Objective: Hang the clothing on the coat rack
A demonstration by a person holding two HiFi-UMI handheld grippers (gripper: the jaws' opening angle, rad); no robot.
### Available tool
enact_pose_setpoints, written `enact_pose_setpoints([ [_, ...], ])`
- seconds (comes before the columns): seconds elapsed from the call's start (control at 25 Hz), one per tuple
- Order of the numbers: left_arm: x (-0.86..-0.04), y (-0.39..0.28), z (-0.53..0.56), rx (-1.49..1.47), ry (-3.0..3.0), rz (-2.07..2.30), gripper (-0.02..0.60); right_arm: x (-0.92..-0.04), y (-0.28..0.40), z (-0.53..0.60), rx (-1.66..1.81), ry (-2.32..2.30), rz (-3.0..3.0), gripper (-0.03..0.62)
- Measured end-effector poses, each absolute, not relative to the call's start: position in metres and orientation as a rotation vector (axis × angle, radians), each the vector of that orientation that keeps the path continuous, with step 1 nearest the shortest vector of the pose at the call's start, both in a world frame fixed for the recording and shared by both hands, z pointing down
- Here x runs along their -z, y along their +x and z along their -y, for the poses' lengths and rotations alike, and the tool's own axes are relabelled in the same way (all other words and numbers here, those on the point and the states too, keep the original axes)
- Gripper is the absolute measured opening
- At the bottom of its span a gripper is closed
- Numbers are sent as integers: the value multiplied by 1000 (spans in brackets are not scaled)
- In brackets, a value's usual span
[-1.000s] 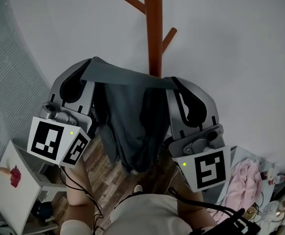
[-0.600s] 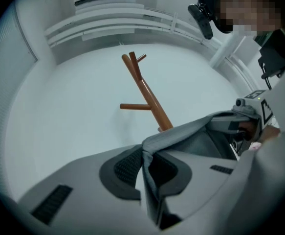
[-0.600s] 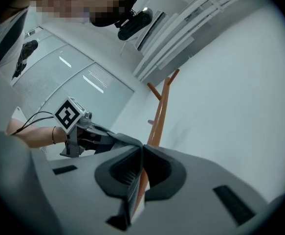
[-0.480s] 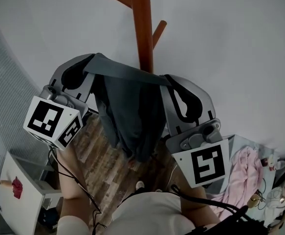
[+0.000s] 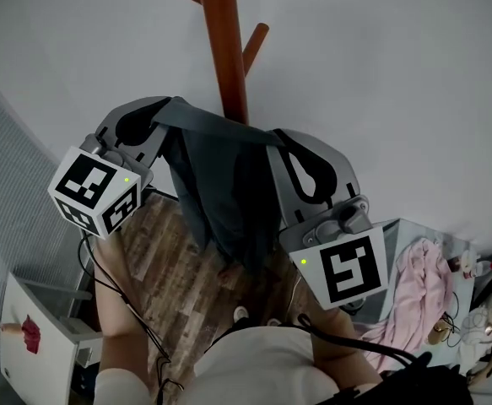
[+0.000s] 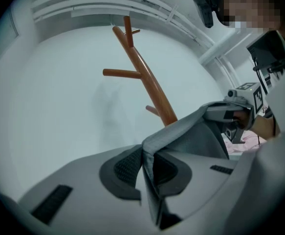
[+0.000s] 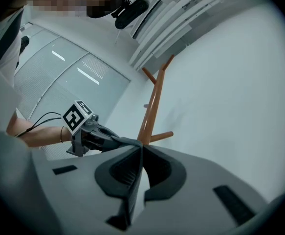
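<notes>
Head view, progress: grey garment [image 5: 224, 184] lifted and spread out, not yet on the coat rack [image 5: 223, 53]. Draping it over a peg judged to be the whole remaining job.
Head view, left gripper [image 5: 163, 116]: clenched on one top corner of the garment.
Head view, right gripper [image 5: 281, 142]: clenched on the other top corner. Hem stretched taut from fingertips to fingertips, the rest sagging in soft folds below them.
Head view, coat rack: just beyond the fingertips, behind the hem. Round, smooth, reddish-brown wooden pole with short upward-slanted pegs [image 5: 256, 40].
Left gripper view, pads [image 6: 125, 168]: black and ribbed, pressed together on a folded edge of thin, matte woven cloth. Pole rising past the fingertips.
Right gripper view, pads [image 7: 120, 173]: black and grooved, nipping a thin cloth edge. Hem running off from the fingertips toward the left gripper, rack beyond it.
</notes>
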State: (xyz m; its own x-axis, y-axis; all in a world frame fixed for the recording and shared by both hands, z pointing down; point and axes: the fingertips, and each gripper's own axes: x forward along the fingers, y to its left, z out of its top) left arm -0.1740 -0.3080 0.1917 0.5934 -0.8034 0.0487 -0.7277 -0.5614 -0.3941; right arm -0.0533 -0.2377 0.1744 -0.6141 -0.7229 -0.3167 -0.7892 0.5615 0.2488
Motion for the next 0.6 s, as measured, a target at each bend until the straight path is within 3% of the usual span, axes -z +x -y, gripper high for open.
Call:
enact_pose_setpoints([
  [0.6,-237,-174,317,292,-2647,-1307,34,-208,-55,246,-491,-1289,-2685,25],
])
